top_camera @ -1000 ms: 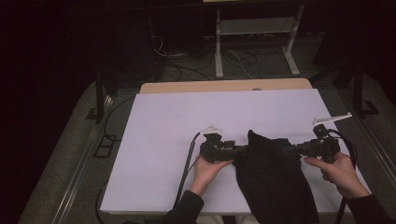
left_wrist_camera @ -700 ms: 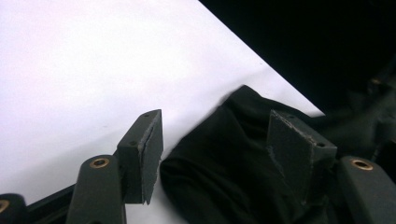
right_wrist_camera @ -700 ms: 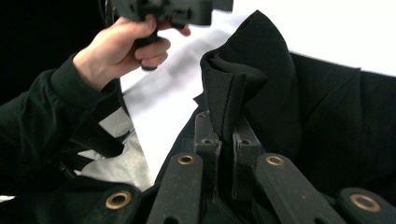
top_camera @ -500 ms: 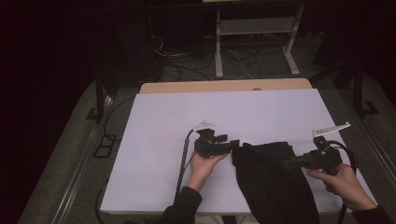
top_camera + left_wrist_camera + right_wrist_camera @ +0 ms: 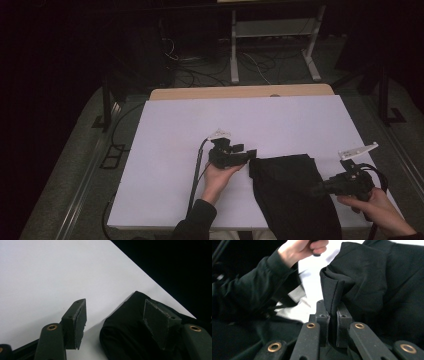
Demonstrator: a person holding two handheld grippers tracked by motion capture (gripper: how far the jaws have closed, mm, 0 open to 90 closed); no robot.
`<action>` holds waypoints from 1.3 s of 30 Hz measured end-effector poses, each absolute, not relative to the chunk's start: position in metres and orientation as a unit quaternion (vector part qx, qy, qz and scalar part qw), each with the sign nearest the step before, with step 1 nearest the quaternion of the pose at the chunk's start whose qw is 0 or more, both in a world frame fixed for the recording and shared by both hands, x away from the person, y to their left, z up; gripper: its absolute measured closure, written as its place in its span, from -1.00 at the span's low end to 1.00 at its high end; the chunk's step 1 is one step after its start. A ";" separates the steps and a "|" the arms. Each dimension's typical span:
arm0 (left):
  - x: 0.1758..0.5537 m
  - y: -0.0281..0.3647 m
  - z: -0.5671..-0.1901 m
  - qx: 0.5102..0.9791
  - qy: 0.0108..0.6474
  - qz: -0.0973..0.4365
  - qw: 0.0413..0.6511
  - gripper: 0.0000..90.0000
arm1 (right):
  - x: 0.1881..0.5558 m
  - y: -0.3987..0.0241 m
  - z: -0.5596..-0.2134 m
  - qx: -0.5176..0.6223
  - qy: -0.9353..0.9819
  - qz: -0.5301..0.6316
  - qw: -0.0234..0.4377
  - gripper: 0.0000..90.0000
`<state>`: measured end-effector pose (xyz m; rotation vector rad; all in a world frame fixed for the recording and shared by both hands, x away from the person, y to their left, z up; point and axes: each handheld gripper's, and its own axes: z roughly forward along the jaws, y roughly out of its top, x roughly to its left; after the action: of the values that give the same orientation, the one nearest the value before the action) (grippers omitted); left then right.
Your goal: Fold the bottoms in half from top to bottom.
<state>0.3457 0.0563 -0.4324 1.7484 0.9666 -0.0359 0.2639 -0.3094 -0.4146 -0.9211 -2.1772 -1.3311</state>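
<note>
A dark, folded black cloth garment (image 5: 292, 192) lies on the near right part of the white rectangular table top (image 5: 200, 130), its lower end running off the near edge. From above we see the right gripper (image 5: 320, 189) at the cloth's right edge, but whether it grips is hard to tell there; the right gripper view settles it, showing the jaws pinched tight on a stitched fold (image 5: 333, 302) of the fabric. The left gripper (image 5: 248, 155) sits just beside the cloth's upper left corner. The left gripper view shows its jaws standing apart, one pad over bare table, the other over the cloth's rolled edge (image 5: 120, 327), clamping nothing.
</note>
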 end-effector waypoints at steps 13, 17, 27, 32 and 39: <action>0.345 0.056 -0.432 0.740 0.401 -0.014 0.539 -0.24 | 0.255 -0.322 -0.421 -0.294 -0.827 -0.423 0.227 0.45; 0.345 0.055 -0.433 0.741 0.400 -0.015 0.538 -0.24 | 0.255 -0.327 -0.422 -0.300 -0.820 -0.427 0.235 0.22; 0.344 0.056 -0.431 0.738 0.400 -0.013 0.543 -0.24 | 0.267 -0.321 -0.412 -0.351 -0.802 -0.452 0.168 -0.26; 0.344 0.056 -0.431 0.739 0.399 -0.013 0.543 -0.24 | 0.276 -0.315 -0.410 -0.372 -0.801 -0.451 0.131 0.01; 0.345 0.055 -0.432 0.739 0.399 -0.014 0.544 -0.24 | 0.289 -0.314 -0.414 -0.390 -0.794 -0.452 0.115 0.60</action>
<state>0.3446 0.0549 -0.4316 1.7531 0.9458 -0.0332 0.2894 -0.3139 -0.4143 -1.1429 -2.3280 -1.3243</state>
